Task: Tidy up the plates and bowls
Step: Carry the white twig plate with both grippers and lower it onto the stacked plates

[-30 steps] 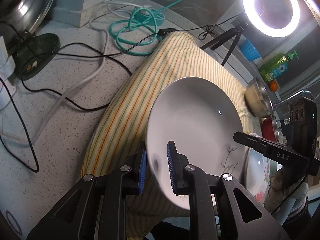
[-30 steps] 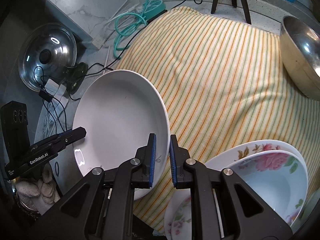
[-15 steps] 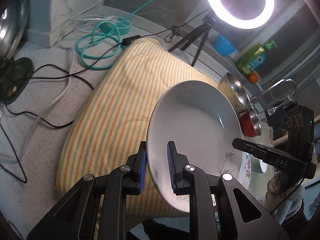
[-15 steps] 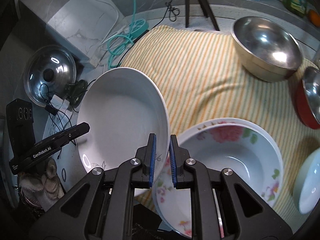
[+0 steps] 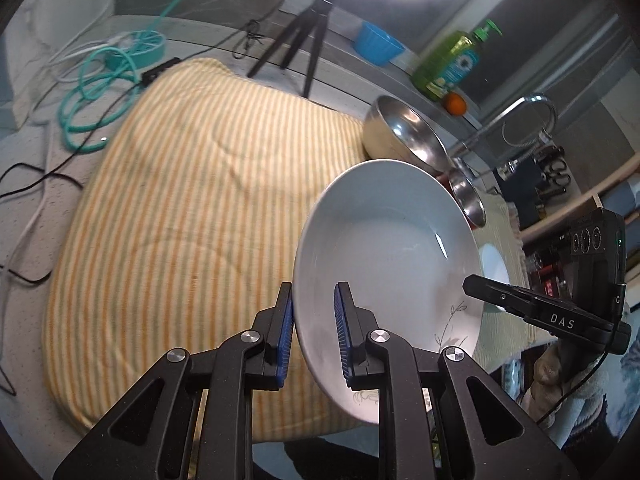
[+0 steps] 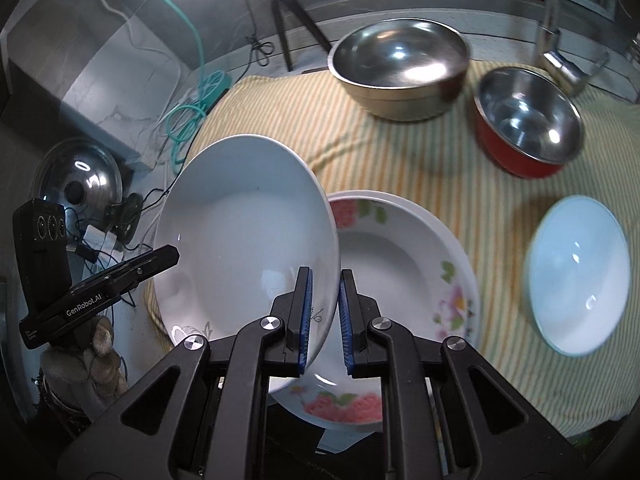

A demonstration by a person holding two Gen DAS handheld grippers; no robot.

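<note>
A white deep plate [image 5: 384,256] [image 6: 244,236] hangs in the air above the striped cloth, held by both grippers. My left gripper [image 5: 314,336] is shut on its left rim, and my right gripper [image 6: 324,316] is shut on its right rim. Just right of and below the held plate lies a flowered deep plate [image 6: 404,280], stacked on another flowered plate. A pale blue bowl [image 6: 578,276] sits at the right. A large steel bowl [image 6: 400,68] [image 5: 404,136] and a red-sided steel bowl [image 6: 528,124] stand at the back.
The yellow striped cloth [image 5: 192,208] [image 6: 420,168] covers the counter. A ring light tripod [image 5: 300,44], teal cable [image 5: 100,92], blue cup [image 5: 378,44], soap bottle [image 5: 452,64] and an orange [image 5: 455,103] line the back. A pot lid [image 6: 78,184] and black cables lie at the left. A tap [image 5: 528,120] stands at the right.
Both grippers have carried the white plate to the right across the cloth and a little up. The steel bowls, the flowered plates and the blue bowl have come into view.
</note>
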